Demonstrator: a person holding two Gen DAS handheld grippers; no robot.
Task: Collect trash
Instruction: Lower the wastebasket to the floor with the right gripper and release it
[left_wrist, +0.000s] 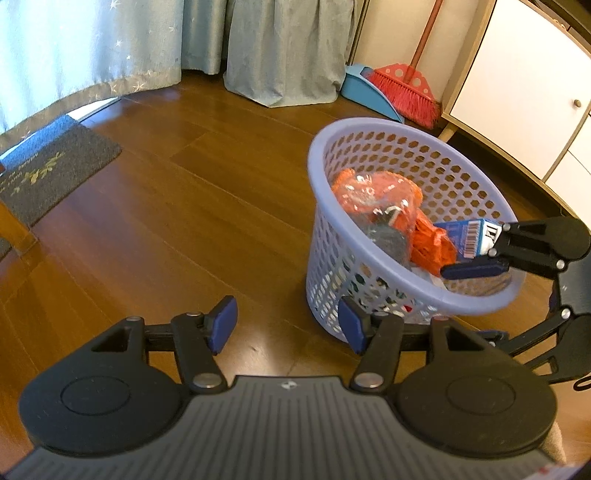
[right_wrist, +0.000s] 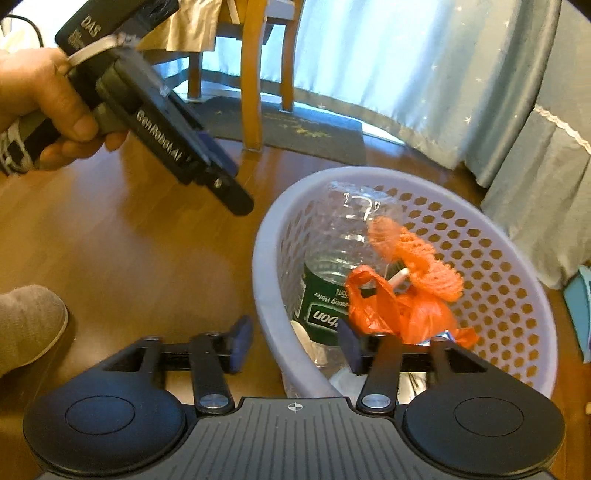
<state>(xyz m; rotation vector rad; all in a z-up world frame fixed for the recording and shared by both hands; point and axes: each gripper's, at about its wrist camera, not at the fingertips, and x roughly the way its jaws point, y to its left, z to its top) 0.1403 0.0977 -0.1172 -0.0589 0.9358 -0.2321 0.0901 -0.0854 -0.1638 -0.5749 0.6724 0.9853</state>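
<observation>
Right gripper gapes wide, straddling the near rim of the lavender perforated plastic basket; a blue-and-white barcode carton lies beside its fingers, inside. Left gripper spread, empty, above the wooden floor.

The wooden floor carries a lavender basket, a dark doormat, and a blue dustpan.

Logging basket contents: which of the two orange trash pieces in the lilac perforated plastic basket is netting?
The orange mesh net, farther off in the right wrist view; open lattice, unlike the smooth, crumpled orange plastic bag.
</observation>
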